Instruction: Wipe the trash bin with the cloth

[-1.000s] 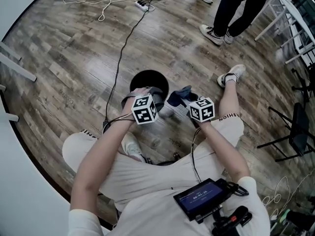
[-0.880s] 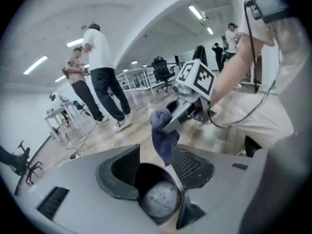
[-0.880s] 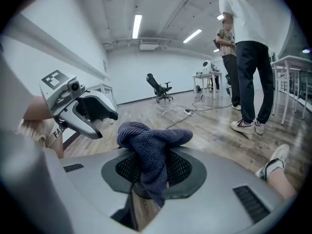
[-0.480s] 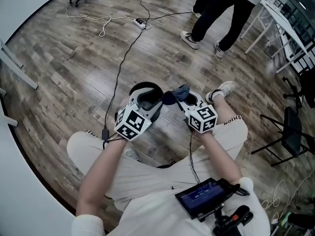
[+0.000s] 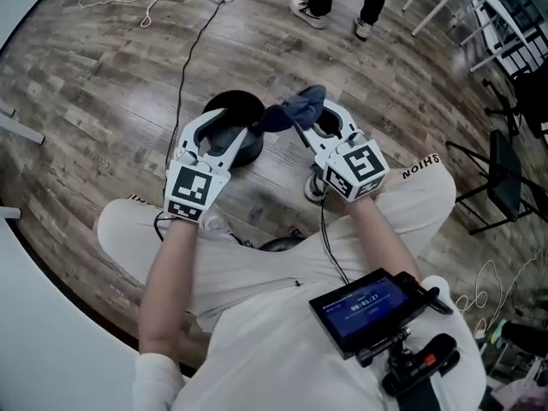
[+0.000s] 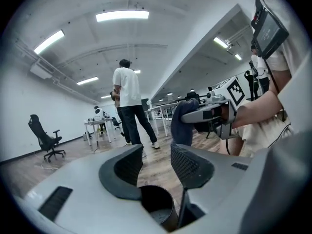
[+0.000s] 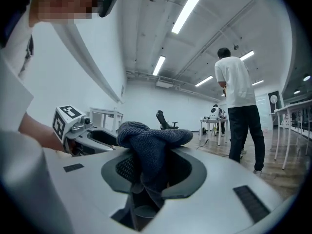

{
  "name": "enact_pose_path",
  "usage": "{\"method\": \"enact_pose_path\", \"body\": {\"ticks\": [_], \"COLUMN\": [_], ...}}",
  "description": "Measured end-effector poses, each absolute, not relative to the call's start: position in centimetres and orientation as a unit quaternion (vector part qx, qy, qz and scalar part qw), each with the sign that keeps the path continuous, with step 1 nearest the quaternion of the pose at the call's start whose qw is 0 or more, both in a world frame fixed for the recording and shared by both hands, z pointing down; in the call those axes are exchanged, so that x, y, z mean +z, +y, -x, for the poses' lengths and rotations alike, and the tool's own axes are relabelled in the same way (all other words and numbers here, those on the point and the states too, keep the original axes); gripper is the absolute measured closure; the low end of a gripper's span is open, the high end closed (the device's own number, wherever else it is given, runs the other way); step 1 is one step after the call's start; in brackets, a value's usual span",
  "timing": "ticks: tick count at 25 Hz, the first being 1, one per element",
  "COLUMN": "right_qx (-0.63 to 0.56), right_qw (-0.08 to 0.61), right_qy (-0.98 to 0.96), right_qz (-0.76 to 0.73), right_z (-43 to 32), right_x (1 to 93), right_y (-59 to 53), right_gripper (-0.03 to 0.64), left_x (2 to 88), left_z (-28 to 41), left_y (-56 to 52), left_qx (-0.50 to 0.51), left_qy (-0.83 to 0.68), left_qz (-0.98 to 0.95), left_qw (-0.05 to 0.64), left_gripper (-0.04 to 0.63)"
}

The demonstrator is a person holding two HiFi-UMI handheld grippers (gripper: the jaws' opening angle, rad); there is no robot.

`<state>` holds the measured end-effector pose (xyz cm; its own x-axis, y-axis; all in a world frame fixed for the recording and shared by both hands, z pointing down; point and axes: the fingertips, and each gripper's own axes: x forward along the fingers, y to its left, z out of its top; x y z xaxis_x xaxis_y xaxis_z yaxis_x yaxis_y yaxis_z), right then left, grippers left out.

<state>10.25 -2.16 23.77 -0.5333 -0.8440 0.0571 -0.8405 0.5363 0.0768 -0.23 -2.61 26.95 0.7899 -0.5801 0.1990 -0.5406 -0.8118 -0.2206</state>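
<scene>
**A:** Head view first. Where does everything sit?

**B:** The black trash bin (image 5: 233,98) stands on the wood floor (image 5: 103,75) in front of the seated person's knees. The left gripper (image 5: 218,135) hovers over its near rim. The right gripper (image 5: 300,120) holds the dark blue cloth (image 5: 306,99) just beside the bin's right edge. I can't tell from here whether the cloth touches the bin.

**A:** And the left gripper view?

**B:** Its jaws stand apart with only floor and room between them, so it holds nothing. The bin doesn't appear in this view. I'd close that gripper on the rim before wiping, or the light bin will likely slide or tip under the cloth.

**A:** Right gripper view?

**B:** The jaws are clamped on the cloth, which is bunched into a knot above them with a tail hanging down between them. That's a secure hold but a small wiping face. I'd press the bunched end flat to the wall and sweep around the rim in overlapping passes. The hard jaw tips should stay off the plastic.

**A:** Counts?

**B:** One bin, one cloth and two grippers. Both gripper views also show one standing bystander (image 7: 241,106) and one office chair (image 6: 44,136) well away.
</scene>
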Motion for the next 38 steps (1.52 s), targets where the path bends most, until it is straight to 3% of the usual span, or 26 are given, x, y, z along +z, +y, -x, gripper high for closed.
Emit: {"method": "enact_pose_path", "body": {"ticks": [9,38], "right_qx": [-0.002,0.077], "right_qw": [0.017,0.065], "right_qy": [-0.879,-0.881], "right_qz": [-0.477,-0.462], "right_z": [-9.9,-7.5], "right_x": [25.0,33.4], "right_y": [-2.6,-7.3], "right_gripper": [0.508,0.508], "left_x": [29.9,34.9], "left_z": [1.5,1.9], "left_y": [-3.3,-6.5], "left_qx": [-0.141,-0.160], "left_qy": [0.323,0.363], "left_qz": [0.935,0.917], "left_qw": [0.041,-0.034], "left_gripper": [0.405,0.406]}}
